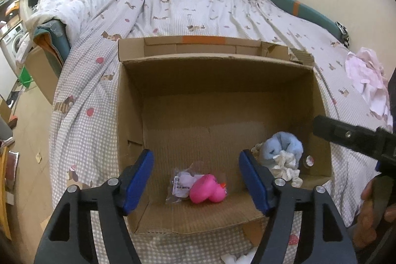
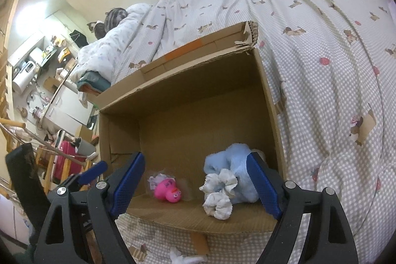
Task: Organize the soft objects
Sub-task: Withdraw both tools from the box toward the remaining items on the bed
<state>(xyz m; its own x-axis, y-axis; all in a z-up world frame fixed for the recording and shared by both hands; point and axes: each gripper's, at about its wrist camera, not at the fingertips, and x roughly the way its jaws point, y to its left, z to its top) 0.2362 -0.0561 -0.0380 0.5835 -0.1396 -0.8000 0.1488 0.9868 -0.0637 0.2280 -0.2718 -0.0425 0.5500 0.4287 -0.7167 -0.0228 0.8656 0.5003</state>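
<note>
Already inside the cardboard box [image 1: 131, 115] lie a pink duck [image 1: 209, 189], blue plush [image 1: 282, 144] and white scrunchie [image 2: 219, 194], both grippers [image 1: 196, 180] [image 2: 195, 184] hovering open-jawed and empty, pink cloth [image 1: 368, 83] outside it.

The box [image 1: 217, 81] sat on the bed [image 1: 173, 9]; inside it, the duck [image 1: 209, 189] lay left of the plush [image 1: 282, 146], scrunchie [image 1: 287, 166] just before the plush.

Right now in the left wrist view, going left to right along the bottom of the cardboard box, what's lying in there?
Clear plastic packet with a label → pink rubber duck → white scrunchie, with the light blue fuzzy item just behind it in the right corner.
</note>
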